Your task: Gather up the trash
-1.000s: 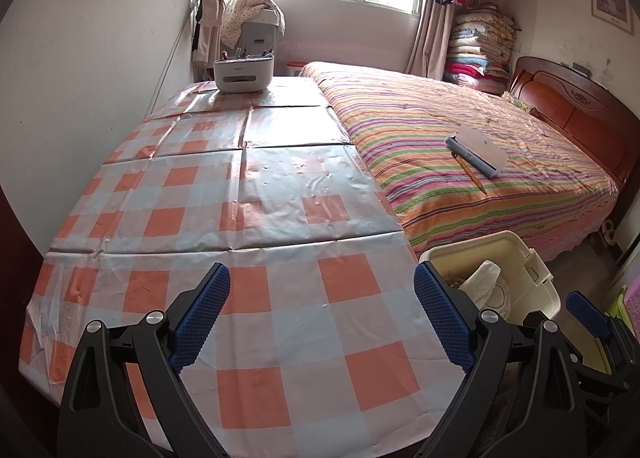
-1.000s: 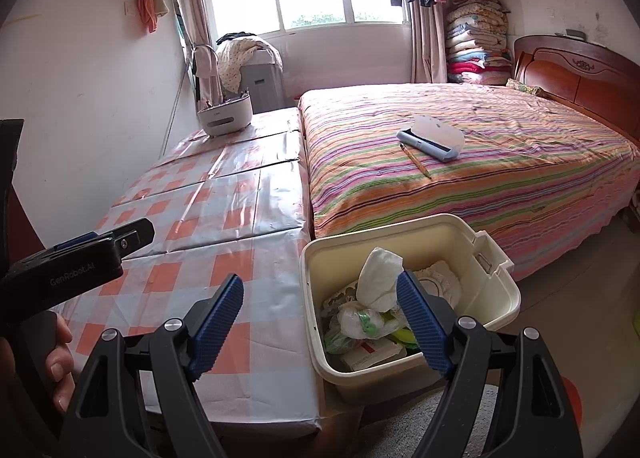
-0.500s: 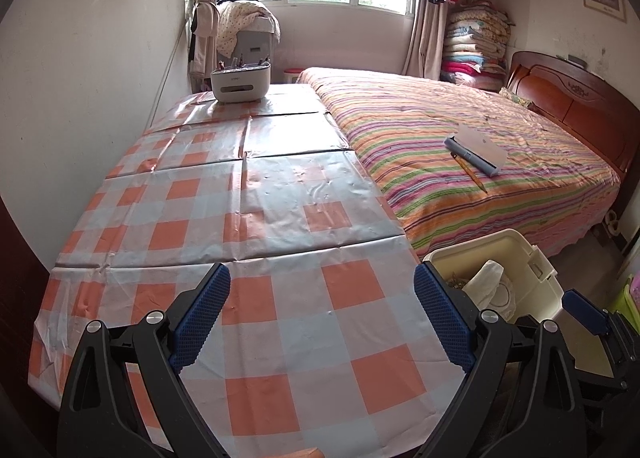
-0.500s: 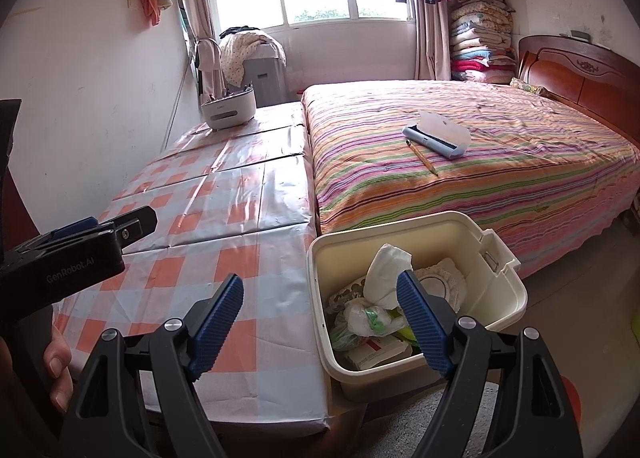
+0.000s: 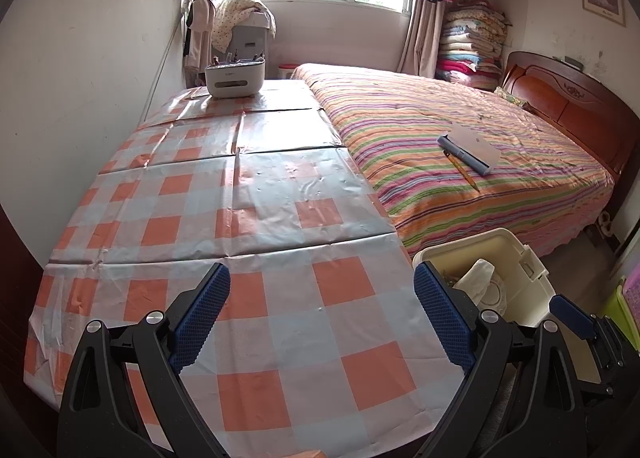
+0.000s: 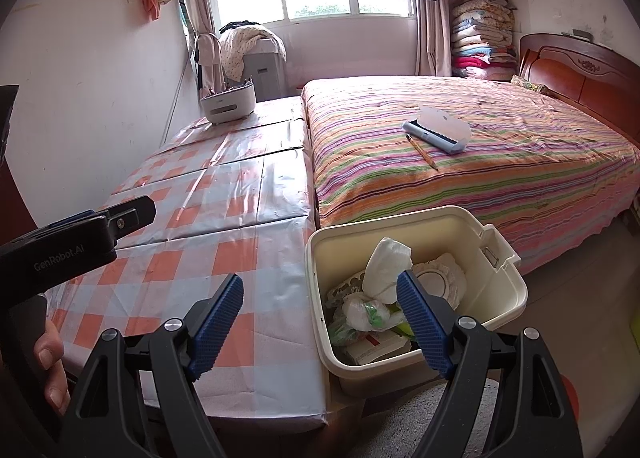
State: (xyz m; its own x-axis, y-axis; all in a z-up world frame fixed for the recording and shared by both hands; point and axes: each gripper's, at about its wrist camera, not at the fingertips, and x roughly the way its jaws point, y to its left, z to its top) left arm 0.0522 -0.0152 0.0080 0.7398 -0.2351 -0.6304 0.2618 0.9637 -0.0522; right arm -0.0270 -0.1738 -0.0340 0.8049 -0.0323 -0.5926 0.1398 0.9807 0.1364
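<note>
Left wrist view: the left gripper (image 5: 322, 318) hangs over a table draped in an orange-and-white checked plastic cloth (image 5: 240, 225), its blue-padded jaws spread wide with nothing between them. No litter shows on the cloth ahead. The cream plastic rubbish bin (image 5: 516, 258) sits low to the right, past the table's edge, with crumpled white tissue (image 5: 478, 276) poking up inside.

Right wrist view: the right gripper (image 6: 320, 322), jaws likewise wide and empty, straddles the table's edge and the bin's near-left rim; the bin is just under its right finger. Inside lie the tissue, a green-and-white plastic wrapper (image 6: 370, 312) and a flat carton (image 6: 378, 346). On the striped bedspread (image 6: 500, 161), well beyond both grippers, a yellow pencil (image 6: 422, 151) lies with its long axis running slantwise away, beside a blue-and-white lint roller (image 6: 438, 129). The right hand looks nearer to both the bin and the bed.
</note>
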